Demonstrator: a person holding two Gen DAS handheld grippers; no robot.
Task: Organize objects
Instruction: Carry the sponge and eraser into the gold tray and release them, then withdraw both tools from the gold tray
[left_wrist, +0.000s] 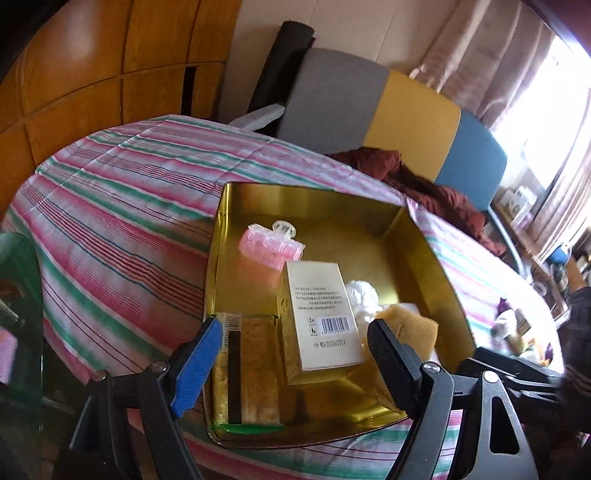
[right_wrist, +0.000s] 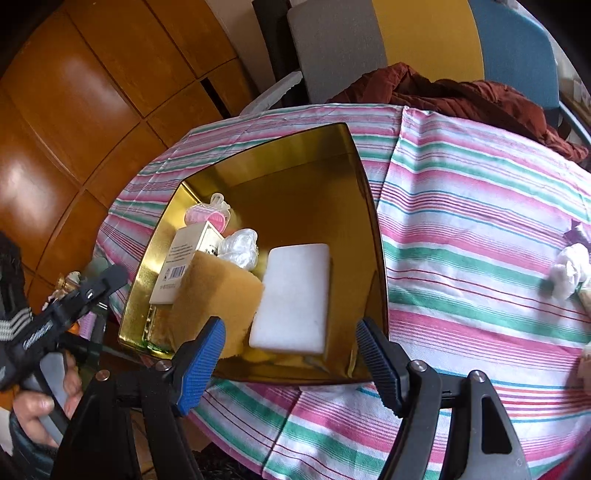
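Observation:
An open gold tin (left_wrist: 314, 199) (right_wrist: 295, 177) stands on the striped tablecloth (left_wrist: 122, 192). Inside it lie a pink hair clip (left_wrist: 271, 243) (right_wrist: 208, 216), a cream carton with a barcode (left_wrist: 325, 314) (right_wrist: 181, 262), crumpled white plastic (left_wrist: 364, 295) (right_wrist: 238, 245), a yellow sponge (left_wrist: 410, 325) (right_wrist: 218, 295), a white foam block (right_wrist: 291, 295) and a flat packet with a dark strip (left_wrist: 251, 369). My left gripper (left_wrist: 293, 363) hovers open over the tin's near side, above the carton. My right gripper (right_wrist: 290, 363) is open at the tin's near rim, above the white block, touching nothing.
A crumpled white wad (right_wrist: 565, 273) and small purple bits (right_wrist: 576, 225) lie on the cloth to the right. A rust-red garment (right_wrist: 461, 92) is heaped at the table's far edge before a grey, yellow and blue chair (left_wrist: 406, 110). Wooden cabinets (left_wrist: 92, 74) stand behind. A hand (right_wrist: 37, 406) is at lower left.

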